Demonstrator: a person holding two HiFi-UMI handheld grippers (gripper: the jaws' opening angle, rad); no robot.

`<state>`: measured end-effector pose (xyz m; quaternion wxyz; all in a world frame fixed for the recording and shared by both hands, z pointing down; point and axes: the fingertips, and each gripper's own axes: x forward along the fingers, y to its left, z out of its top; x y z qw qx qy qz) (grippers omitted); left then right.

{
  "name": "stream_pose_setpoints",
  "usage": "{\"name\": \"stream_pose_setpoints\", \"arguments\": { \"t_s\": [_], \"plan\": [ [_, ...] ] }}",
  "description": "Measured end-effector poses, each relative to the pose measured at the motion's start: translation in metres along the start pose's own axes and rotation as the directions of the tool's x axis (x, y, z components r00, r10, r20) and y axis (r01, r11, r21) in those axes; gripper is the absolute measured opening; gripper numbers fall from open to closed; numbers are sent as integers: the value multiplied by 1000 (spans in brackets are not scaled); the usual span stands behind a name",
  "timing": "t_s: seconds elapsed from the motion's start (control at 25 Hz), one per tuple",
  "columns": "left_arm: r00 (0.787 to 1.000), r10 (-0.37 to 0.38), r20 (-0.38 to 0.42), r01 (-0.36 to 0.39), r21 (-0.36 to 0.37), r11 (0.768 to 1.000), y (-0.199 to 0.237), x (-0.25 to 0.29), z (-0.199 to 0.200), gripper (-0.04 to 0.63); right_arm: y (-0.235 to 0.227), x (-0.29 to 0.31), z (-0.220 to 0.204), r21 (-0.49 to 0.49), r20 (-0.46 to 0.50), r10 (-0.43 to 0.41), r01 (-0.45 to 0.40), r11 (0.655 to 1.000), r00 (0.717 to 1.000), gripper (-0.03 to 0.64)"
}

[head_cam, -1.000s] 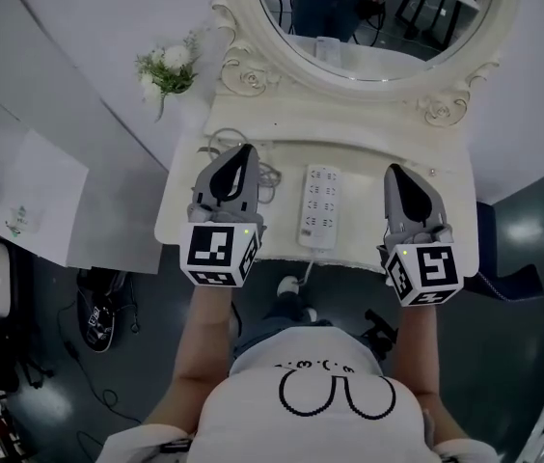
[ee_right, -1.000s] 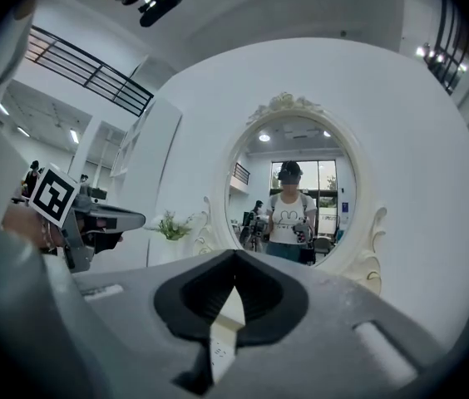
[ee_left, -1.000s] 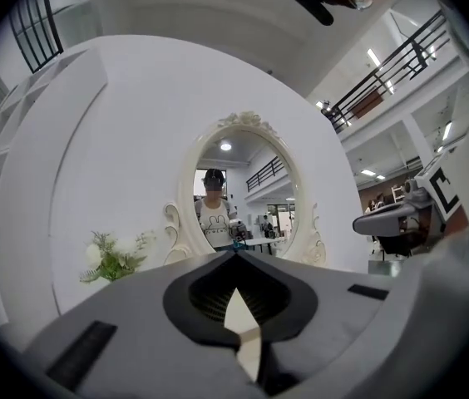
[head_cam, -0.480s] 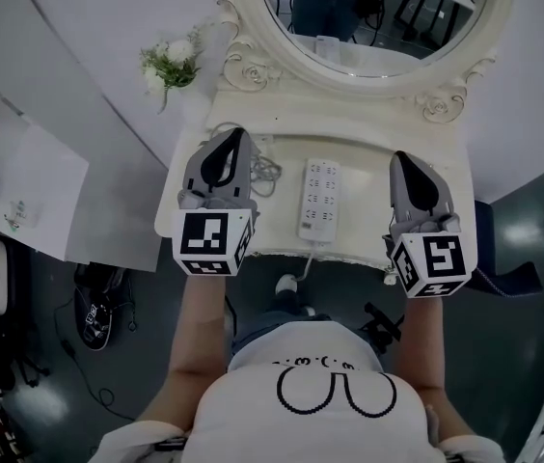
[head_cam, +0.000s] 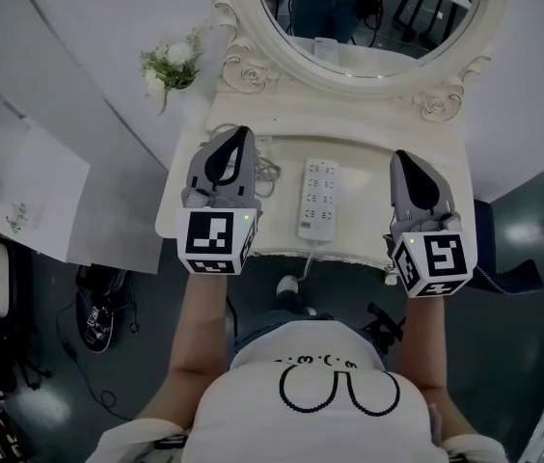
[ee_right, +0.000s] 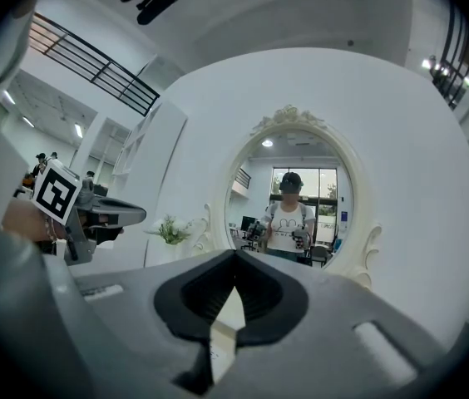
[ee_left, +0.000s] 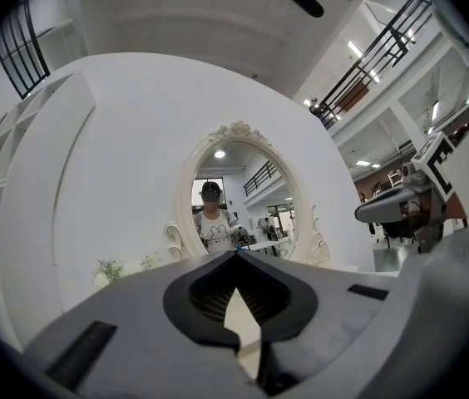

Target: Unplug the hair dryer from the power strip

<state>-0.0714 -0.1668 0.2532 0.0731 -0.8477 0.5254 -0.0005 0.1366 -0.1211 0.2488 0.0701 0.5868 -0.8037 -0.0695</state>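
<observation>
White plastic, the power strip (head_cam: 318,201) lies on the bench (head_cam: 368,143) between our grippers, its long axis running away from us, parallel to both. The left gripper (head_cam: 241,135) and right gripper (head_cam: 399,157) have their jaws together and empty. A loose cord coil (head_cam: 268,174) lies just beside the left, toward the strip, but the hair dryer itself is not in sight.

The power strip (head_cam: 320,201) lies mid-worktop (head_cam: 364,210), between the left gripper (head_cam: 240,135) at frame left and the right gripper (head_cam: 400,158) at frame right. The mirror (head_cam: 378,22) stands behind, upper centre. The flowers (head_cam: 171,66) sit upper left.
</observation>
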Motion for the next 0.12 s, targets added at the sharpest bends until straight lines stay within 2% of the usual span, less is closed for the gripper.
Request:
{"name": "stream_pose_setpoints", "arguments": {
  "t_s": [0.12],
  "plan": [
    [1000,6,6,-6,0,1000,1,0,3,-3,-1,-1,2,-1,2,-1,1,1000,1000,-2]
  ]
}}
